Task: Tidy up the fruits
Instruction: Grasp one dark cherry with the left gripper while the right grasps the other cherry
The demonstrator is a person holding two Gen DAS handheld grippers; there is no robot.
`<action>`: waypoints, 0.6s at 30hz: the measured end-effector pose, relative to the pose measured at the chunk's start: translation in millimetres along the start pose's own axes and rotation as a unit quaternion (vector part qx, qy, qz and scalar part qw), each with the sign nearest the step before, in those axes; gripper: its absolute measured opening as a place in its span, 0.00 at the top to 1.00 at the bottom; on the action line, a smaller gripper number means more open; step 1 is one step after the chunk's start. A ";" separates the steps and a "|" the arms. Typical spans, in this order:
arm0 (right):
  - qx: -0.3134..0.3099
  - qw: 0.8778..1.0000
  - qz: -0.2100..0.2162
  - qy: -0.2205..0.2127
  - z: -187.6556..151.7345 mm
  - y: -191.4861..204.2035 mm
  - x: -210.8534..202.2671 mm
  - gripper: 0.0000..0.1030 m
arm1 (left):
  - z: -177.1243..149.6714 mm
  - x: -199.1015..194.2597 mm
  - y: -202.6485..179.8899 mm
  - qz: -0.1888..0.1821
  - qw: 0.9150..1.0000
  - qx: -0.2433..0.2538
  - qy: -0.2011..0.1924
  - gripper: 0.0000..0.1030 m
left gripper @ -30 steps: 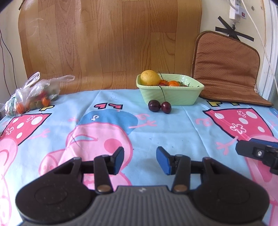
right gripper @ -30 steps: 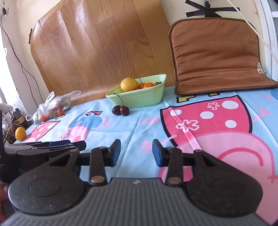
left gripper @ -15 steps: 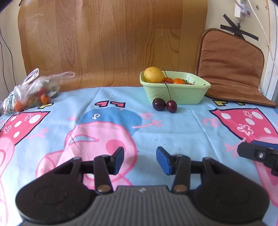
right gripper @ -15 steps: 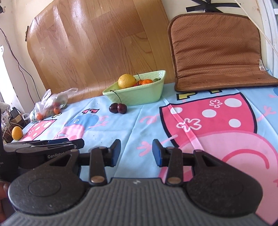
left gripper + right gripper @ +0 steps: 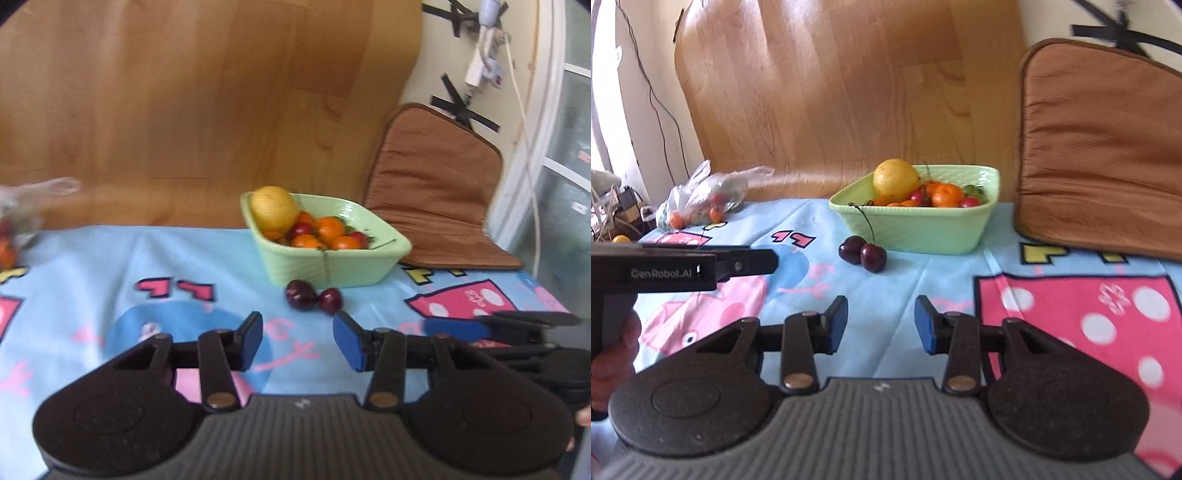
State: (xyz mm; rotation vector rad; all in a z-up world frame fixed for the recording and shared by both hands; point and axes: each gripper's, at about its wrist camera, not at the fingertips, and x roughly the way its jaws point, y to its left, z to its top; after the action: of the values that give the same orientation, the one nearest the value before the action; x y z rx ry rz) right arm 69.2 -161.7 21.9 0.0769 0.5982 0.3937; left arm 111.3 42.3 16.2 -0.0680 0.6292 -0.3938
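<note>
A pale green bowl [image 5: 332, 266] [image 5: 923, 232] stands at the back of the table, holding a big yellow citrus [image 5: 275, 206] [image 5: 895, 179], small oranges and red fruit. Two dark cherries [image 5: 312, 299] [image 5: 862, 254] joined by stems lie on the cloth just in front of the bowl. My left gripper [image 5: 297, 334] hovers a short way in front of the cherries; its jaws are opening and nothing is between them. My right gripper [image 5: 881, 323] stands open and empty, a little further back and to the right of the cherries.
A clear plastic bag [image 5: 701, 199] with small fruit lies at the back left. A brown cushion [image 5: 1100, 155] leans against the wall to the right of the bowl. A wooden panel stands behind. A hand [image 5: 613, 354] holds the left gripper's handle. Cables and clutter sit past the left edge.
Both grippers have come closer to the bowl and cherries. The left view has swung so the bag slid to the left edge. The left jaws stand slightly wider.
</note>
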 end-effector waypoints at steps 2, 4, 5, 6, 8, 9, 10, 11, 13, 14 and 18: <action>-0.015 1.000 0.006 0.006 6.9 -0.5 16.8 0.58 | 10.1 19.9 6.7 -0.023 1.000 -0.004 0.013 0.56; -0.023 1.000 0.005 0.012 13.3 -1.0 33.0 0.58 | 17.2 38.1 14.2 -0.044 0.999 -0.015 0.024 0.59; -0.022 1.000 0.010 0.016 16.5 -2.7 39.6 0.58 | 19.6 45.5 16.3 -0.052 0.998 -0.021 0.026 0.59; -0.019 0.999 0.017 0.019 19.9 -4.9 45.4 0.58 | 21.4 52.0 19.1 -0.061 0.997 -0.028 0.028 0.59; -0.018 0.999 0.025 0.027 25.8 -8.8 56.3 0.58 | 24.5 64.9 22.5 -0.073 0.996 -0.036 0.037 0.60; -0.019 0.999 0.027 0.032 27.6 -10.0 60.9 0.59 | 25.1 71.3 22.7 -0.075 0.996 -0.037 0.042 0.61; -0.020 0.999 0.032 0.038 29.8 -11.1 65.5 0.59 | 24.9 76.4 22.8 -0.072 0.996 -0.037 0.043 0.62; -0.020 0.998 0.040 0.043 30.2 -12.0 68.2 0.60 | 24.6 80.3 22.7 -0.072 0.996 -0.036 0.043 0.59; -0.022 0.997 0.055 0.046 30.0 -12.1 69.5 0.74 | 23.1 83.0 24.7 -0.078 0.995 -0.045 0.040 0.60; -0.020 0.997 0.055 0.046 29.7 -12.4 68.0 0.74 | 21.4 82.6 25.0 -0.083 0.995 -0.050 0.037 0.61; -0.015 0.998 0.049 0.047 21.8 -10.3 50.8 0.74 | 10.1 66.7 14.0 -0.095 0.994 -0.049 0.035 0.62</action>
State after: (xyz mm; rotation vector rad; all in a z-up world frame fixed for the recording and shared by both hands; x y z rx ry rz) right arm 123.3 -150.9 10.9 0.0590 0.6823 0.5026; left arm 171.1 29.4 -15.5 -0.2104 0.7139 -0.5516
